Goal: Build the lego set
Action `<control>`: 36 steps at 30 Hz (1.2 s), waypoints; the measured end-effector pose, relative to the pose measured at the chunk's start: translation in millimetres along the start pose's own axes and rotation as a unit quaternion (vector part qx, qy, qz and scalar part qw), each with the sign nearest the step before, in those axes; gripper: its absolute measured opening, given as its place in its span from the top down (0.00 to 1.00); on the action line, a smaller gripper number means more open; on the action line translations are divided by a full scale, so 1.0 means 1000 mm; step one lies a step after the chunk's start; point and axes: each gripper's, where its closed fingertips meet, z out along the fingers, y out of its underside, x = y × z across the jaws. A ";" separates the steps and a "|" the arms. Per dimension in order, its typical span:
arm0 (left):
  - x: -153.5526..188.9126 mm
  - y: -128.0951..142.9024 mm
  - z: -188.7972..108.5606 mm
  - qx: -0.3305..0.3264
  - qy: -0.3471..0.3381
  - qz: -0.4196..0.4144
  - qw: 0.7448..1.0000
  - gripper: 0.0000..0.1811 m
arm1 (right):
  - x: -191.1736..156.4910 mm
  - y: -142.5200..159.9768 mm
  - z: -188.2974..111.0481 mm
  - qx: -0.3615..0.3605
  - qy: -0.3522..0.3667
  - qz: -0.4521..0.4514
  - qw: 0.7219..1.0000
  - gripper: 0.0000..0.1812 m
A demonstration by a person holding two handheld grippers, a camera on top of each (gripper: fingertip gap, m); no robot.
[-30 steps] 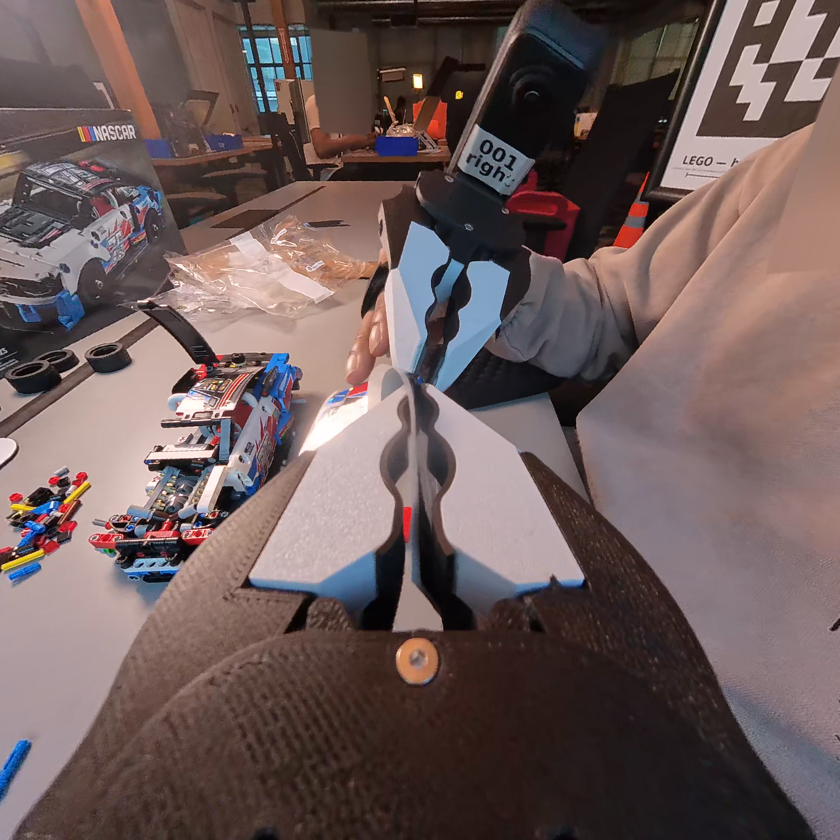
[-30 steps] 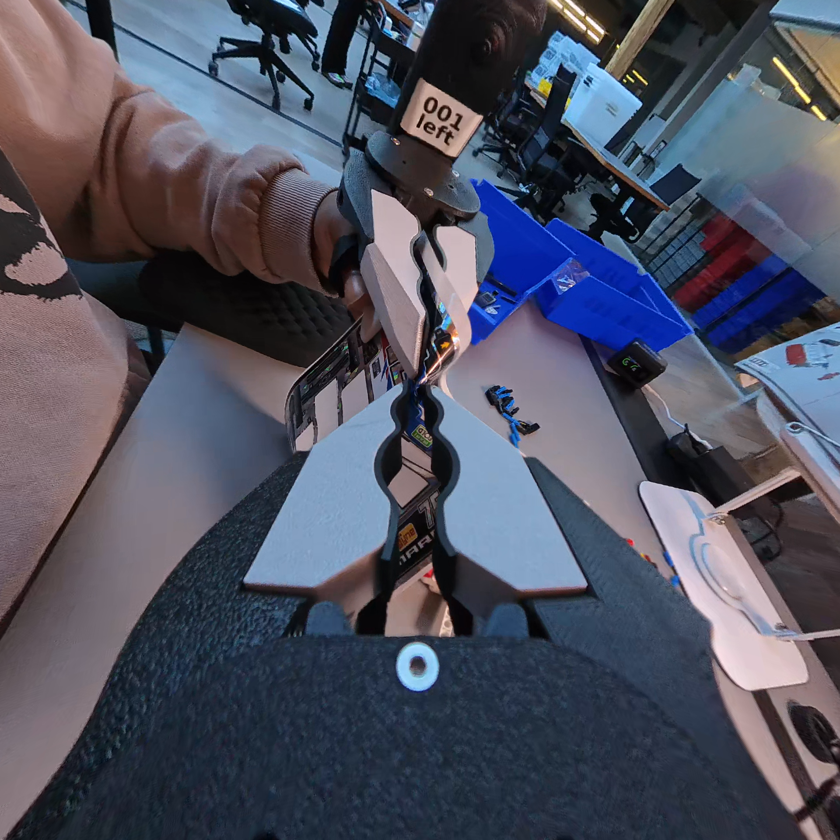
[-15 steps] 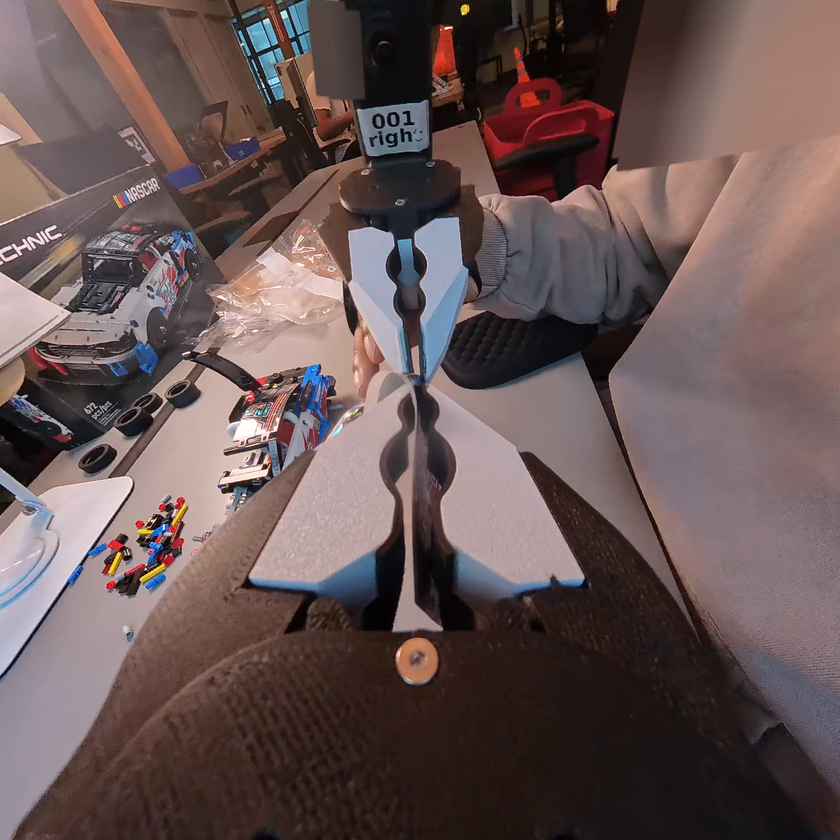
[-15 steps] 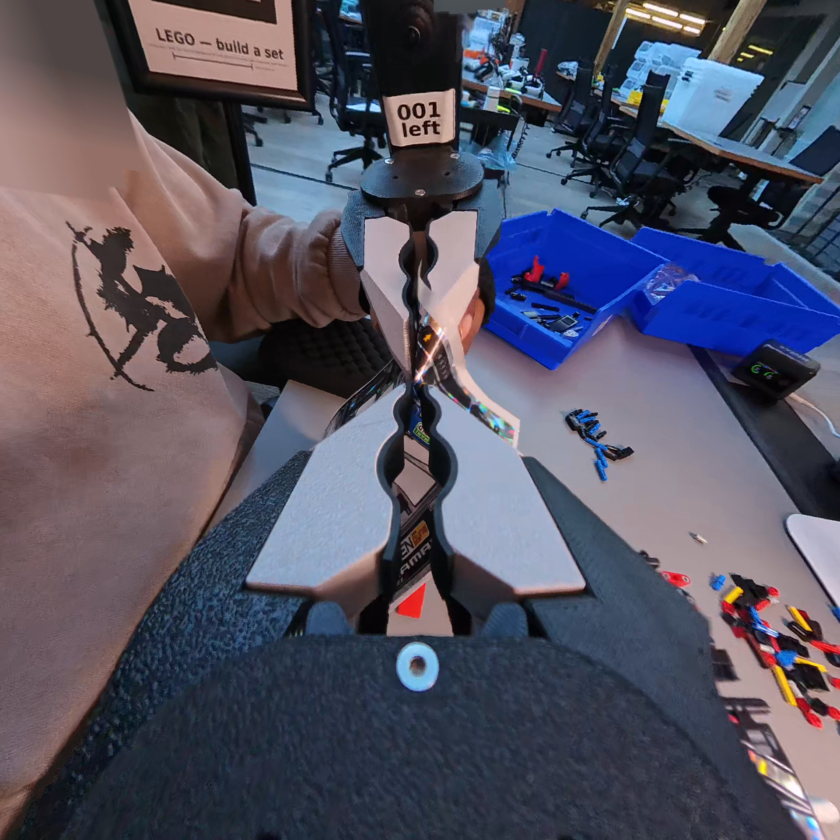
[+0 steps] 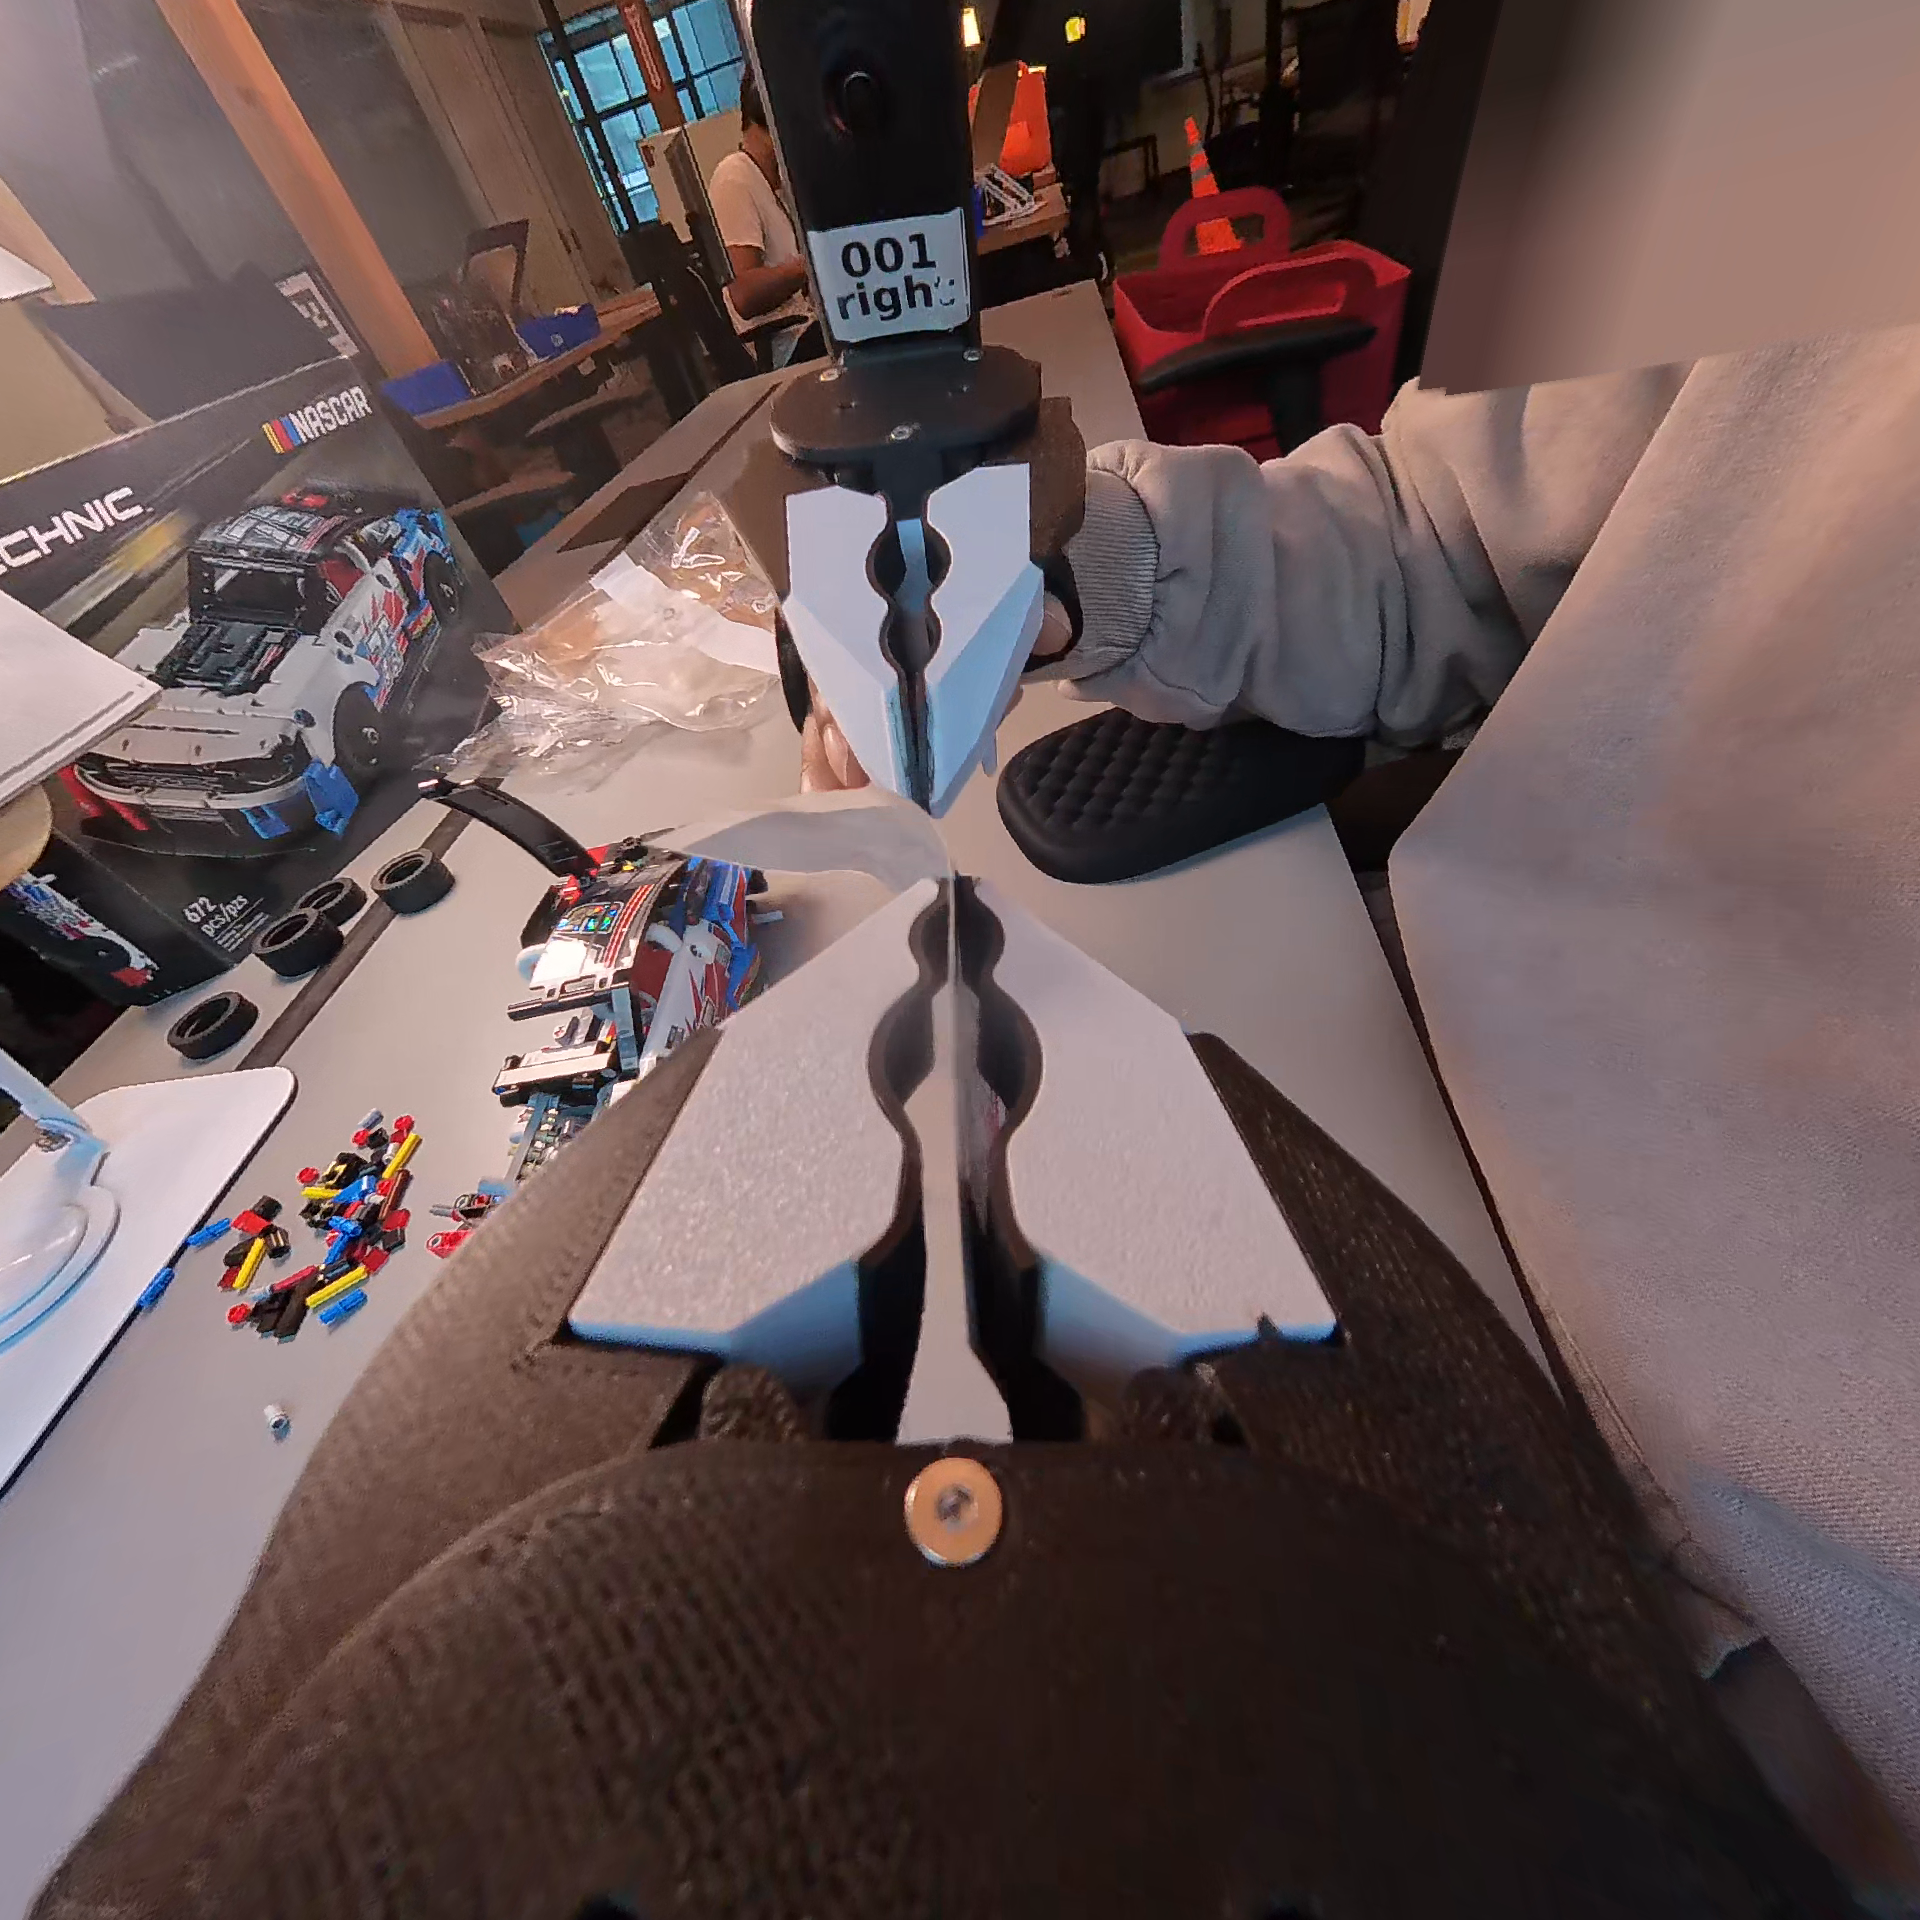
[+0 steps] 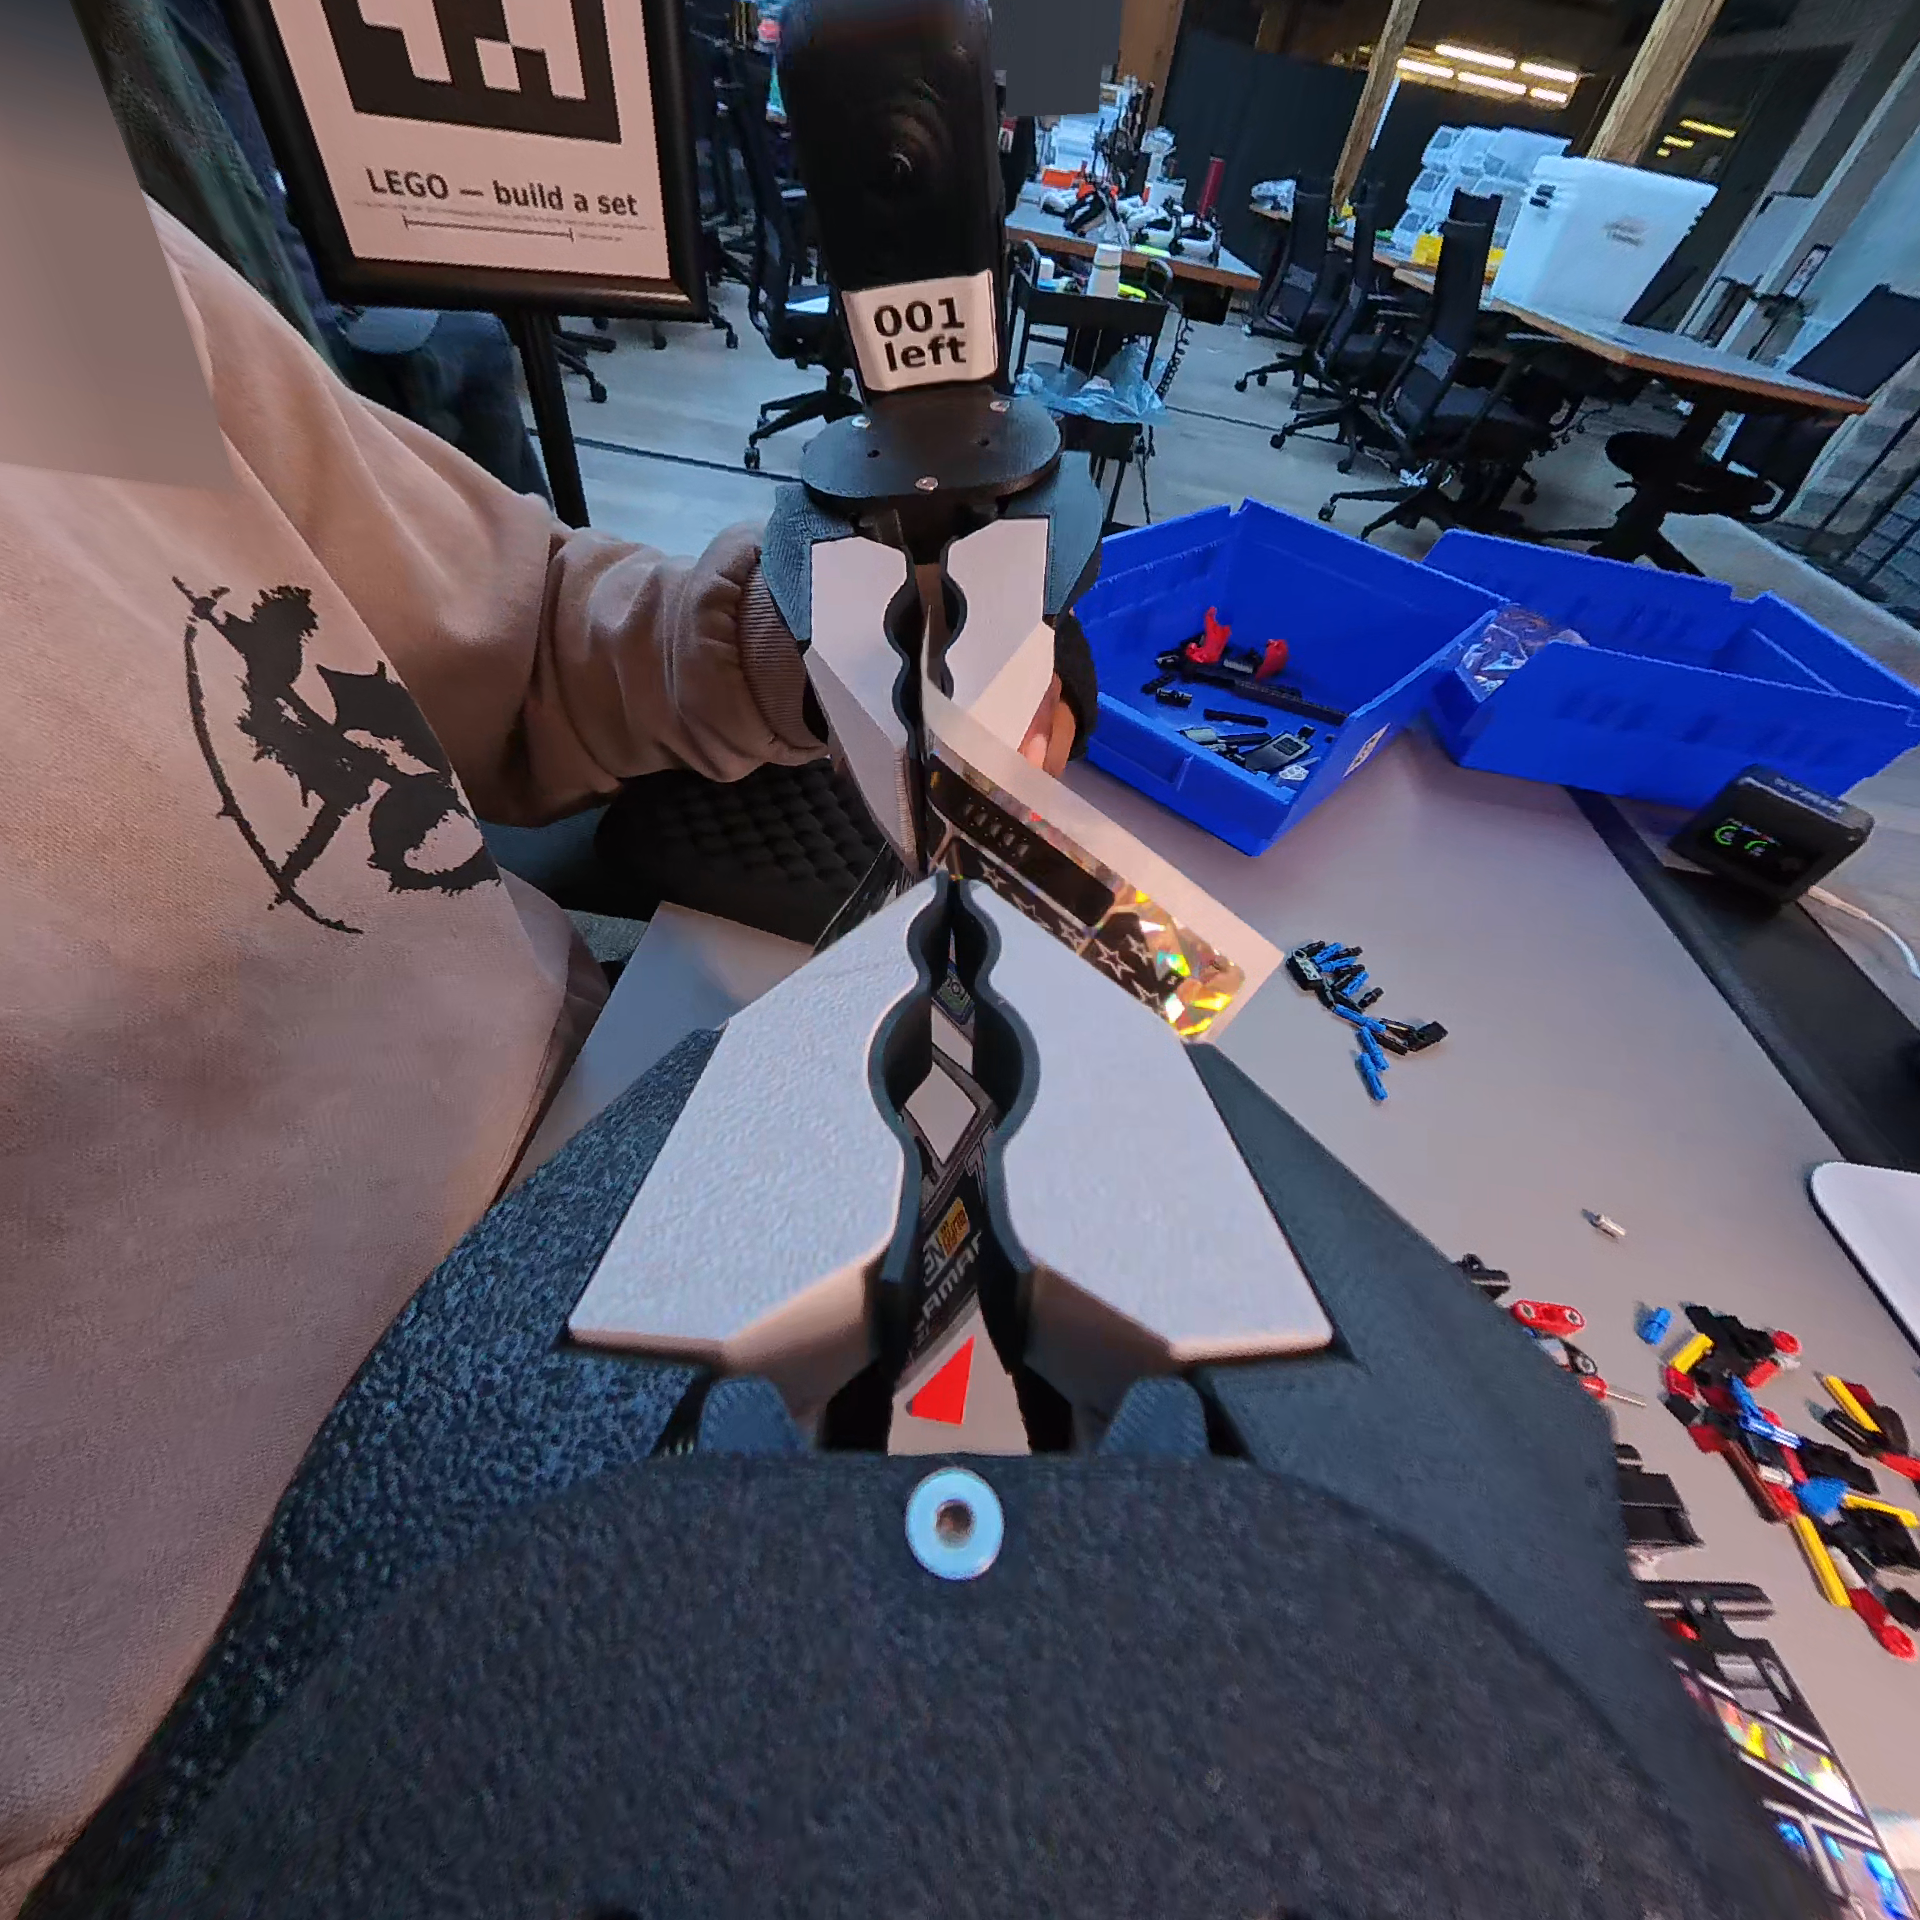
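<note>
A sticker sheet is held in the air between my two grippers; its white back (image 5: 831, 831) shows in the left wrist view and its glossy printed face (image 6: 1091, 894) in the right wrist view. My left gripper (image 5: 951, 883) is shut on one edge of the sheet. My right gripper (image 6: 951, 883) is shut on the opposite edge, tip to tip with the left. Each gripper shows facing the other's camera: the right one (image 5: 920, 795) and the left one (image 6: 920, 847). The partly built lego car (image 5: 644, 956) lies on the grey table, left of the grippers.
Loose coloured pieces (image 5: 312, 1236) and black tyres (image 5: 301, 935) lie left of the car, with the set's box (image 5: 239, 623) and plastic bags (image 5: 623, 655) behind. Blue bins (image 6: 1278, 665), small blue and black pins (image 6: 1361, 997) and a black device (image 6: 1766, 831) sit farther along the table. A person's sleeves hold both grippers. The grippers are tip to tip, or close to it.
Both grippers have swung round with the sheet and now face each other squarely. The sheet has stayed clamped in both and now bends out to one side.
</note>
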 end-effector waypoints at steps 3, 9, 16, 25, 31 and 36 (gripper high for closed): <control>-0.003 -0.001 -0.002 0.014 0.000 -0.023 1.000 1.00 | 0.005 -0.006 -0.006 0.018 0.010 0.008 1.000 1.00; -0.026 -0.007 -0.014 0.068 0.003 -0.138 0.988 1.00 | 0.019 -0.026 -0.025 0.086 0.037 0.032 0.995 1.00; -0.073 0.007 -0.034 0.063 -0.039 -0.225 0.972 1.00 | 0.052 -0.033 -0.073 0.167 0.110 0.079 0.977 1.00; -0.180 0.024 -0.042 0.010 -0.078 -0.250 0.965 1.00 | 0.074 0.017 -0.116 0.151 0.183 0.117 0.964 1.00; -0.255 0.038 -0.031 -0.023 -0.075 -0.275 0.958 1.00 | 0.079 0.037 -0.125 0.149 0.198 0.129 0.960 1.00; -0.312 0.059 -0.019 -0.018 -0.091 -0.310 0.946 1.00 | 0.082 0.046 -0.133 0.146 0.202 0.135 0.959 1.00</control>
